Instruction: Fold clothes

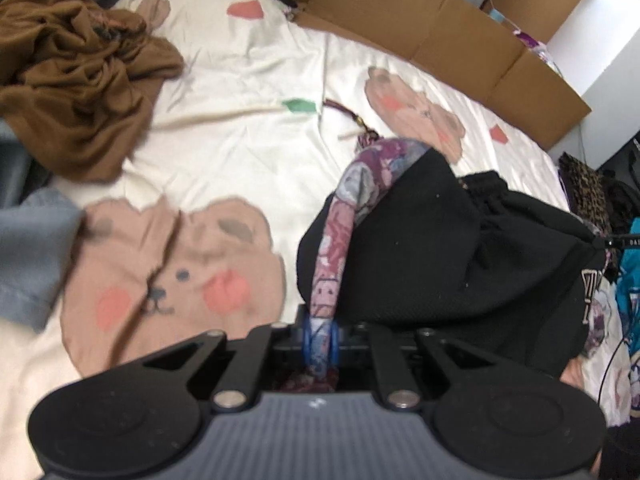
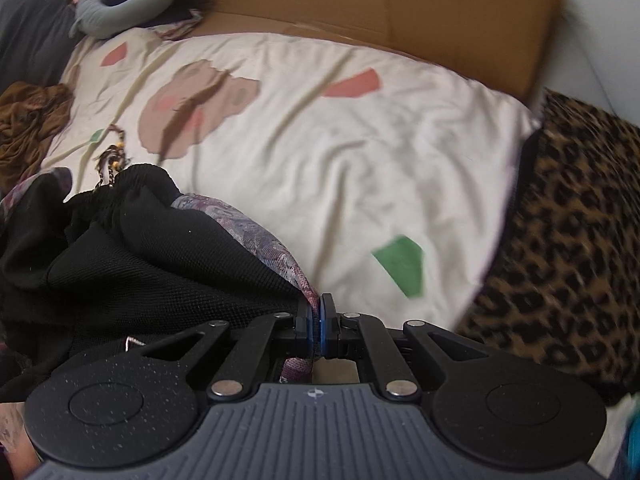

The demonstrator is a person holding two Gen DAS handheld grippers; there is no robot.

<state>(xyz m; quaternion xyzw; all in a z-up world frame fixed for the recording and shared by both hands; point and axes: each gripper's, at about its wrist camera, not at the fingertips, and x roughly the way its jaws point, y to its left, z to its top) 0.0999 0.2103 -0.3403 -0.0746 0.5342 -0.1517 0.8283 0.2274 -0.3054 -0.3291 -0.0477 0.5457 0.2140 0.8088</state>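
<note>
Over the bed: I hold one patterned purple cloth by two spots, with a black garment draped over the stretch between them.
Left fingers: clenched on a bunched strip of the cloth, which runs up and away from the pads.
Right fingers: clenched on a thin edge of the same cloth, with only a little fabric between the pads.
Black garment, from the right view: it lies heaped across the cloth and touches it along most of its run; I cannot tell whether the two are joined or only tangled.
Risk, slip: the right grip is shallow, so the pull of the hanging weight could drag the edge out.
Risk, snag: a beaded cord trails on the sheet behind the heap and could catch if I pull the cloth taut.
Risk, bad fold: the left strip is twisted into a rope, so laying it down as it is would likely crease it crooked.
Risk, crowding: a brown garment and a leopard-print one lie near either side, so a wide spread could drag over them.
Stage: the cloth is lifted and bunched, not flat, and no neat fold shows.
</note>
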